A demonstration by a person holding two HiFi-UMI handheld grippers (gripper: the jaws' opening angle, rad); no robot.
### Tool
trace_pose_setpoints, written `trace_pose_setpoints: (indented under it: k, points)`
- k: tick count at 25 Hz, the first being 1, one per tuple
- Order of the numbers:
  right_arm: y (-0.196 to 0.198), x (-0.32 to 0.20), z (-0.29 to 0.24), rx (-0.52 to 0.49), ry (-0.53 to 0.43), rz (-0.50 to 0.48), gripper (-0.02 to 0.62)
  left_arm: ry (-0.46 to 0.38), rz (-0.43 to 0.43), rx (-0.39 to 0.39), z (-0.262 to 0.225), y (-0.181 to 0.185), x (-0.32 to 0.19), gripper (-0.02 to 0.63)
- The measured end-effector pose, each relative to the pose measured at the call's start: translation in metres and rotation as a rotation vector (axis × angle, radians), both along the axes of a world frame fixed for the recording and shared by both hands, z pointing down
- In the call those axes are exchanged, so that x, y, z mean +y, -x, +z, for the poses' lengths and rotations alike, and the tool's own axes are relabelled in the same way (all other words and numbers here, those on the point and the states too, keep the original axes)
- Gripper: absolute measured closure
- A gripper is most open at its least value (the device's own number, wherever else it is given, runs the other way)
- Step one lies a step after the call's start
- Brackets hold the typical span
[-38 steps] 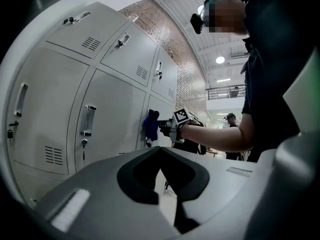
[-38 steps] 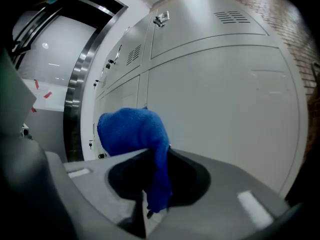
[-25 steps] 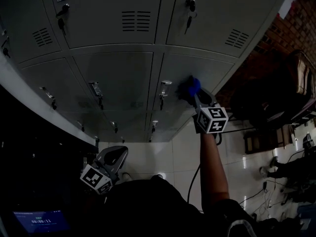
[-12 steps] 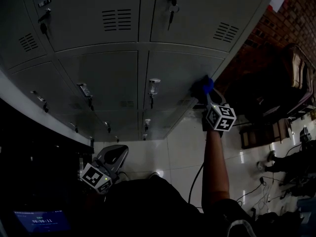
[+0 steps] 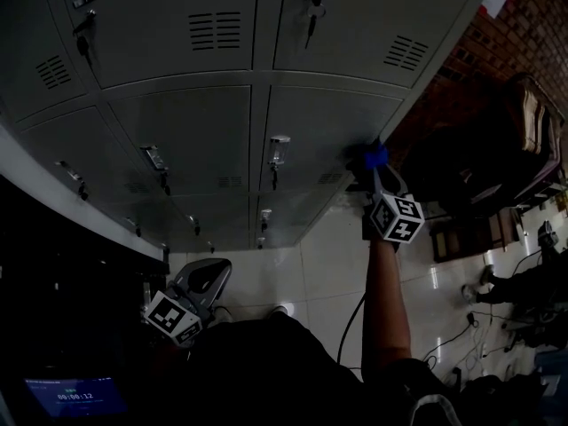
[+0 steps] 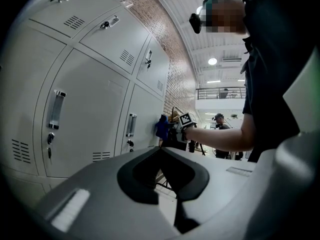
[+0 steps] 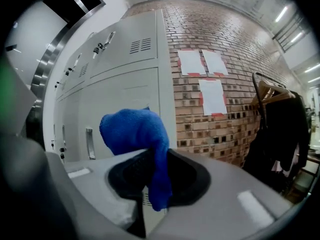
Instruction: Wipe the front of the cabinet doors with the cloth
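"Where is the cloth?"

"The blue cloth (image 7: 134, 130) is pinched in my right gripper (image 7: 150, 181). The jaws squeeze it tight. A fat bunch sticks out past the tips, and a tail hangs down."

"Is it on the door?"

"It looks pressed on the cabinet door (image 5: 324, 127), at the door's right edge. Just past my tool, on the right, is the brick wall (image 7: 220, 59)."

"So which way next?"

"Left, I think. The rest of the door, with its handle (image 7: 90, 143), lies to the left of my tool."

"And your other tool?"

"My left gripper (image 5: 206, 278) hangs low, well apart, jaws together, holding nothing. The right one is nearer."
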State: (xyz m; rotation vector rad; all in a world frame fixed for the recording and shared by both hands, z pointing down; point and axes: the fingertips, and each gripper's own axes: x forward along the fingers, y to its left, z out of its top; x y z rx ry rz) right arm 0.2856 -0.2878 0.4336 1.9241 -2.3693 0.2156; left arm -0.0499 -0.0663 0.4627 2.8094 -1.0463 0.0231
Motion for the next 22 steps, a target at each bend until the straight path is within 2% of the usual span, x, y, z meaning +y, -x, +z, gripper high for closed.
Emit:
trace_pose_setpoints:
  k: [4, 8, 15, 18, 22]
  points:
    - [0.054, 0.023, 0.006, -0.011, -0.005, -0.124, 0.526, 0.000, 0.018, -0.001, 0.001, 0.007, 0.007, 0.606]
    - [0.119, 0.035, 0.028, -0.017, 0.046, -0.263, 0.526, 0.000, 0.022, 0.004, 0.002, 0.016, 0.013, 0.606]
    - [0.211, 0.031, 0.052, 0.005, 0.097, -0.440, 0.526, -0.003, -0.022, -0.002, 0.000, 0.041, 0.020, 0.606]
    - [0.232, 0.024, 0.063, 0.019, 0.128, -0.474, 0.526, 0.000, -0.057, -0.001, 0.001, 0.054, 0.023, 0.606]
    - [0.231, 0.008, 0.077, 0.012, 0.164, -0.433, 0.526, 0.019, -0.091, -0.007, 0.002, 0.066, 0.026, 0.606]
